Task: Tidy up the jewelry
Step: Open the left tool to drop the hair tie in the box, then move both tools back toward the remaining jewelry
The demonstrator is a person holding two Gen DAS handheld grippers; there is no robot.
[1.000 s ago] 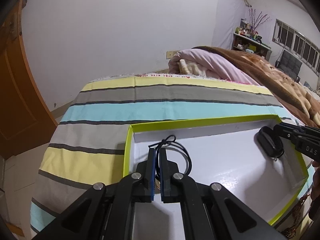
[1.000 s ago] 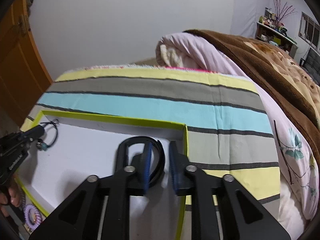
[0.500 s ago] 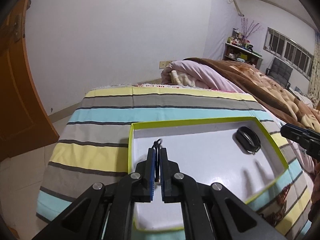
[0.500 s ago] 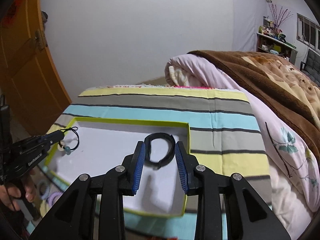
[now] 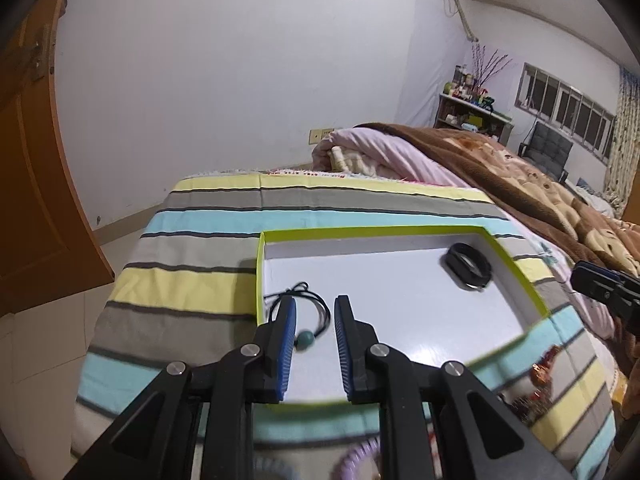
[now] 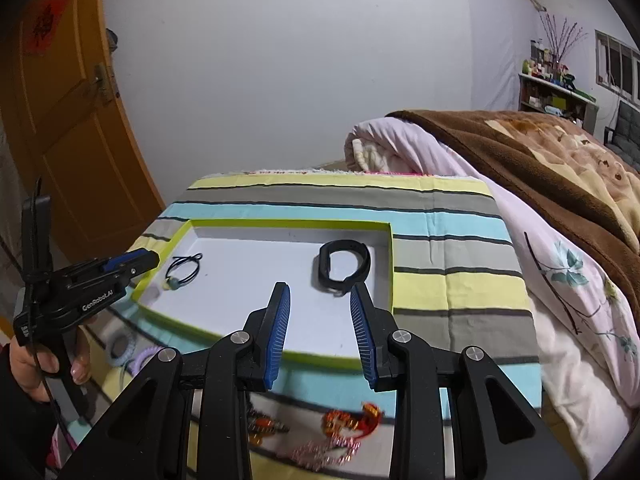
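Both grippers, left (image 5: 314, 320) and right (image 6: 320, 304), gape empty above black-corded necklace (image 5: 306, 312) with teal bead.

A bed under a striped yellow, grey and turquoise sheet (image 6: 440, 236) carries a shallow white box with lime-green rim (image 6: 288, 223); near it lie purple spiral hair ties (image 6: 138, 360), red-gold trinkets (image 6: 348, 422); behind, a brown plush blanket (image 6: 560, 160)

Two pieces are lying in the one green-rimmed tray (image 6: 391, 264) — one black cord necklace (image 6: 185, 269) with a teal bead at nine o'clock, one black band (image 6: 344, 266) at two o'clock. Two coiled hair ties (image 6: 132, 354) are sitting outside at seven o'clock — one red-gold ornament (image 6: 350, 422) at six.
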